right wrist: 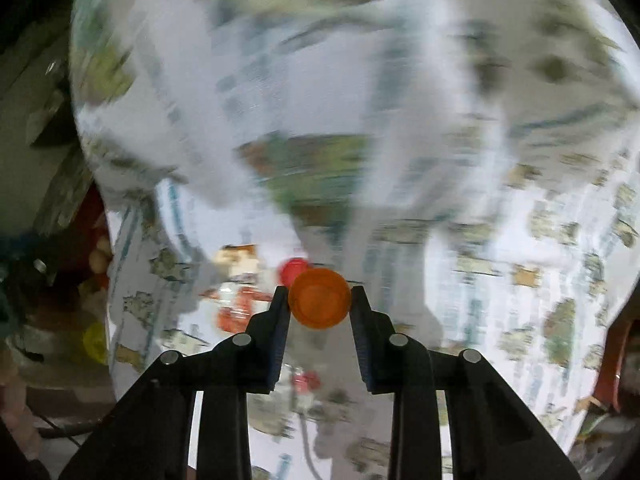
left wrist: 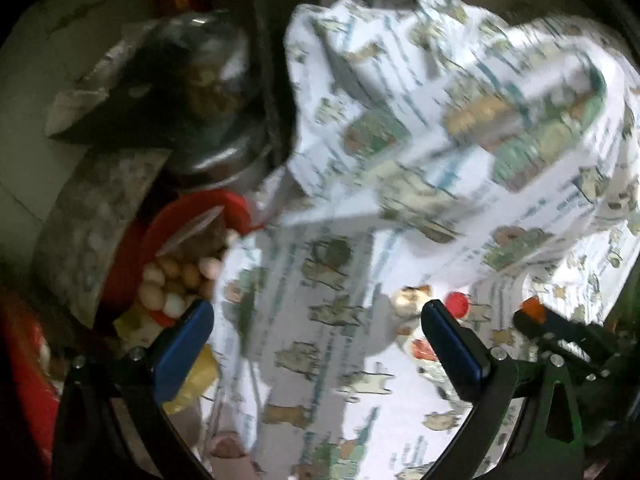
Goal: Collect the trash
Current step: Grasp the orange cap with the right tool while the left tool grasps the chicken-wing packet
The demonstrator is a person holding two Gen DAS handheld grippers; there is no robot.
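Far left in the left wrist view: red round plastic basin (left wrist: 234, 206) heaped with pale eggshells (left wrist: 176, 280) and scraps, a dark shiny metal pot (left wrist: 216, 92) behind it, all blurred. Rightward, a white printed cloth with green and tan pictures (left wrist: 320, 340) covering the bed or table, rumpled high at the back; which surface, cannot tell. Left gripper (left wrist: 316, 344) fingers spread wide, nothing between them, hovering over the cloth beside the basin. Further right on the cloth: small red round bottle cap (left wrist: 457, 304) and a crumpled orange-and-white wrapper (left wrist: 414, 298) just beside it. At the right edge, right gripper (right wrist: 320, 306) fingers narrowed onto a small orange round plastic cap (right wrist: 320, 298), pads pressing both sides, cap lifted clear of the cloth. Step in hand, by judgement: carrying the orange cap leftward to the basin. Best done by keeping the squeeze steady, since a smooth round cap can pop out sideways; travelling above the cloth folds; releasing only once over the basin's open mouth, low enough to avoid a bounce.
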